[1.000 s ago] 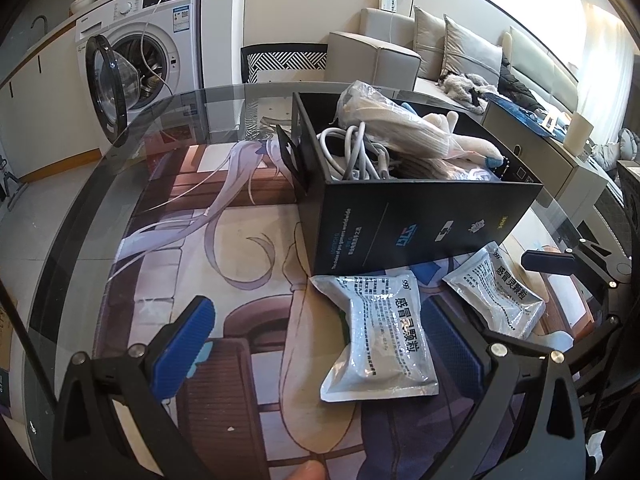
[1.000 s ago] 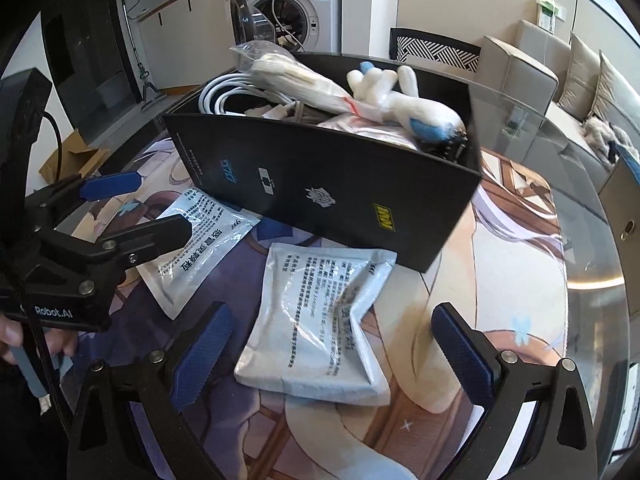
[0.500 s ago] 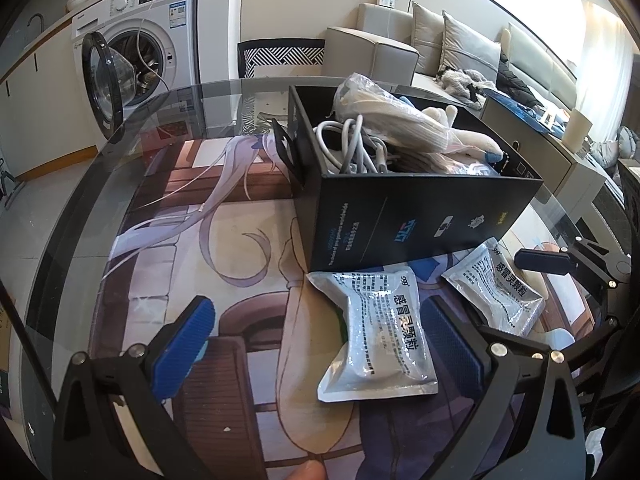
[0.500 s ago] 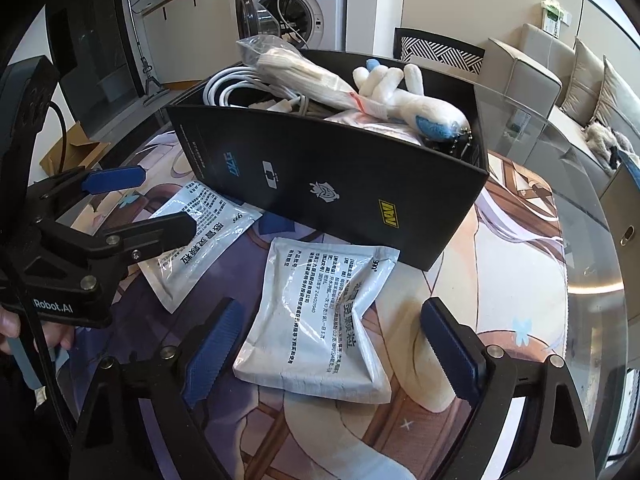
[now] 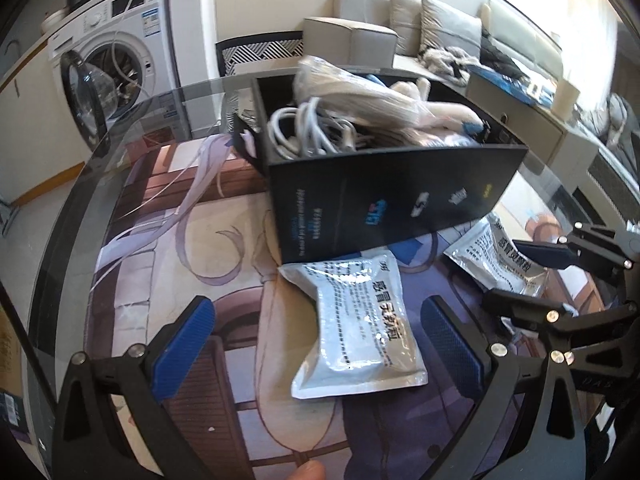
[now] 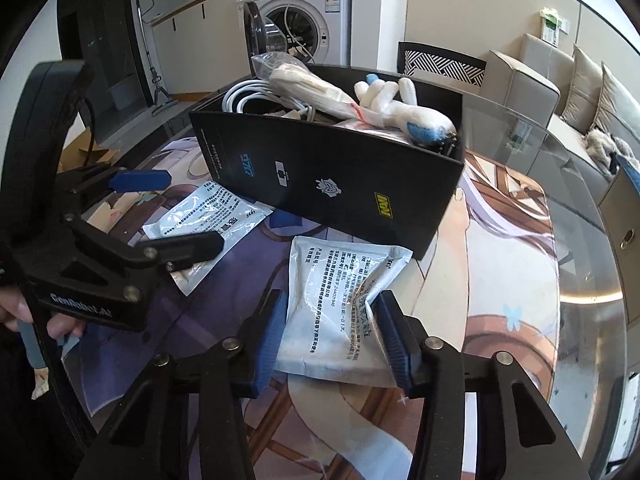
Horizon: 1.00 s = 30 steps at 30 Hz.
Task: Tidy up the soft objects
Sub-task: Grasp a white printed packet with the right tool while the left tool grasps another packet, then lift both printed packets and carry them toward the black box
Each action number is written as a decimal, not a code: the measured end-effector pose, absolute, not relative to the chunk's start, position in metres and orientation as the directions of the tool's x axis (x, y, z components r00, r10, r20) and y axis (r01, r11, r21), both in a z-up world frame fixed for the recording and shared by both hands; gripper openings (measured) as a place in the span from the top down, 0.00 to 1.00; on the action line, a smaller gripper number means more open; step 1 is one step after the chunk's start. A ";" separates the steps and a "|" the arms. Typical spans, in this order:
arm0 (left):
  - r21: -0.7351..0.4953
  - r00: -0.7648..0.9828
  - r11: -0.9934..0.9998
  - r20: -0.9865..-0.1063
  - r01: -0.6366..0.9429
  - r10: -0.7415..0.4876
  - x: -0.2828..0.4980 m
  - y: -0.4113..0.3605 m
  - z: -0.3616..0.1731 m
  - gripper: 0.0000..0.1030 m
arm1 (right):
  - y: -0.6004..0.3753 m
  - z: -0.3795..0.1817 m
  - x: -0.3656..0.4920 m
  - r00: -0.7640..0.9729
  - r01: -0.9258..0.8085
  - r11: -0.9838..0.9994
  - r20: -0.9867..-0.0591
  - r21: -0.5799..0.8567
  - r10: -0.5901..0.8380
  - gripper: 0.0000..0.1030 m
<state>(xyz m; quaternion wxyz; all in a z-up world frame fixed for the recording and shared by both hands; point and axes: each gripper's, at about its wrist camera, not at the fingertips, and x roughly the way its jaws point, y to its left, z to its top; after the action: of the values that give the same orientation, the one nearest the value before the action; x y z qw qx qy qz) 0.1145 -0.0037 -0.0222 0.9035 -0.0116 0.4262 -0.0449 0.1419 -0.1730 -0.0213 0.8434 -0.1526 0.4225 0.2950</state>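
Two silver medicine pouches lie on the printed mat in front of a black box. My right gripper is shut on the near edge of one pouch, which buckles between the pads; the same pouch shows in the left wrist view. My left gripper is open with the other pouch lying between its blue fingertips; that pouch also shows in the right wrist view. The black box holds white cables, a bagged bundle and a white plush toy.
The glass table edge curves round at left. A washing machine with its door open stands behind, a patterned chair at the far side, and a sofa to the right.
My right gripper has closed from wide open onto the pouch in front of it, crumpling it. The left gripper has stayed open and shifted slightly closer to its pouch.
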 end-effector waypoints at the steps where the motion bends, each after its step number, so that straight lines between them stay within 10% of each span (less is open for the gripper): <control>1: -0.049 0.629 0.996 -0.773 0.076 -0.086 0.114 -0.007 -0.022 0.00 | -0.175 -0.021 0.140 0.470 -0.624 0.781 -0.800 -0.003 0.372 0.55; 20: -0.037 0.590 0.997 -0.805 0.061 -0.066 0.123 -0.014 -0.027 0.01 | -0.195 -0.021 0.124 0.466 -0.603 0.795 -0.781 0.062 0.415 0.56; 30: -0.032 0.630 0.988 -0.767 0.150 -0.121 0.109 -0.027 -0.019 0.58 | -0.196 -0.020 0.128 0.462 -0.604 0.794 -0.781 0.070 0.421 0.56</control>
<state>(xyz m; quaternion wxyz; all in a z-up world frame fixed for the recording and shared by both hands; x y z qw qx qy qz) 0.1093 -0.0270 -0.0188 0.9026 0.0174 0.4236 -0.0752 0.1276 -0.1964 -0.0205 0.8481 -0.1088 0.4214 0.3020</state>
